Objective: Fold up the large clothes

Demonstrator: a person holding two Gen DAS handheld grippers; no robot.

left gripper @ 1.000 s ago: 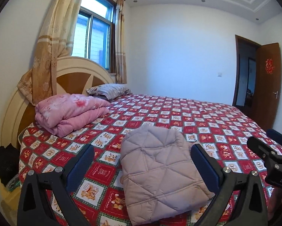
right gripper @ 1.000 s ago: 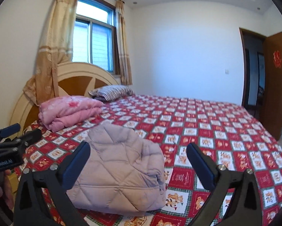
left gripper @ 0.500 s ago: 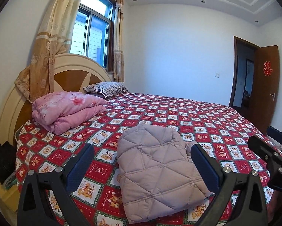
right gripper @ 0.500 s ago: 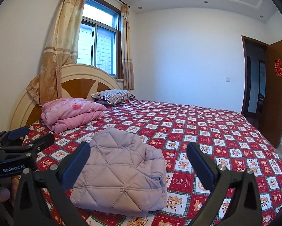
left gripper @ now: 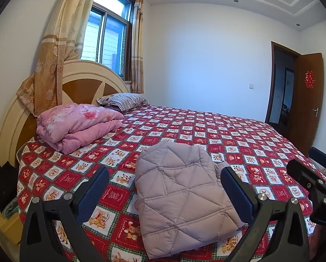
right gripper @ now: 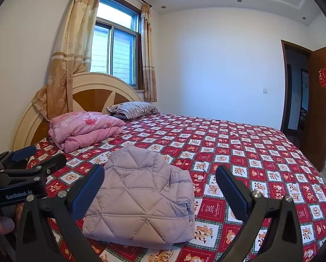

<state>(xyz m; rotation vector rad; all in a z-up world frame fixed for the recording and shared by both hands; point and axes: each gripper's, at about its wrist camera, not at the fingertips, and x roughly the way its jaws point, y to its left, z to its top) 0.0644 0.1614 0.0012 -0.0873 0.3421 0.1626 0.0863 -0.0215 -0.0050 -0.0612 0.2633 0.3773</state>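
A folded mauve quilted jacket (left gripper: 180,194) lies on the red patterned bedspread (left gripper: 239,135) near the bed's front edge; it also shows in the right wrist view (right gripper: 141,200). My left gripper (left gripper: 165,187) is open and empty, held back from and above the jacket. My right gripper (right gripper: 159,187) is open and empty, also back from the jacket. The right gripper shows at the right edge of the left wrist view (left gripper: 315,174), and the left gripper at the left edge of the right wrist view (right gripper: 25,163).
A folded pink quilt (left gripper: 80,124) and a striped pillow (left gripper: 124,100) lie by the headboard (left gripper: 84,83). Dark clothes (left gripper: 0,183) sit beside the bed at the left. A window with curtains (left gripper: 60,50) is behind; an open door (left gripper: 308,100) is at the right.
Both grippers have drawn back and risen a little from the bed; the jacket sits lower and farther in both views. The jacket has not moved.
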